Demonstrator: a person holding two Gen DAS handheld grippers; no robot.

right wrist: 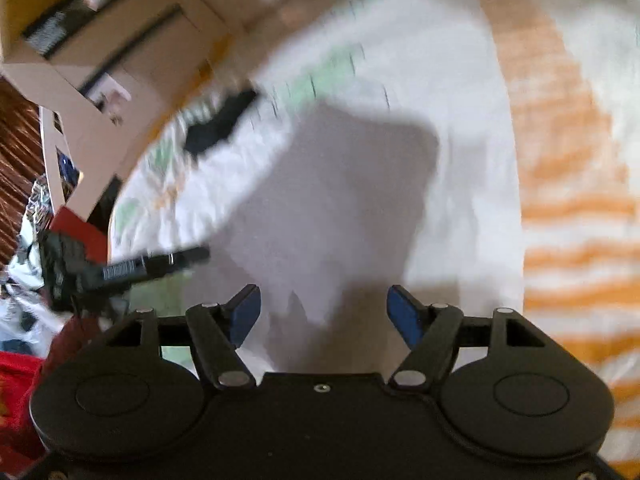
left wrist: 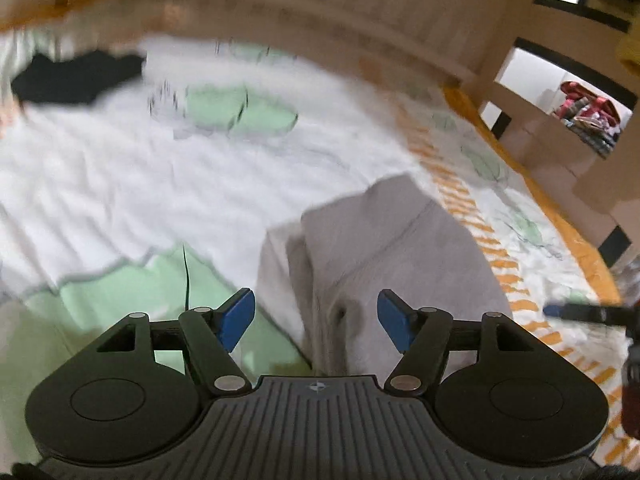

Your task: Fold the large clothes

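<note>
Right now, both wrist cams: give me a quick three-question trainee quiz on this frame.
1. True or false: the left gripper is clamped on the grey garment.
2. What lies far off on the bed sheet? A) dark cloth B) red towel C) shoe
3. Fill in: the right gripper has its jaws ____.

Key: 1 false, its jaws stand apart with nothing pinched. 2 A, the dark cloth. 3 open.

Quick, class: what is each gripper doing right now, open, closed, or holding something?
Left gripper: open, holding nothing; the folded grey garment lies beyond it.
Right gripper: open, holding nothing.
</note>
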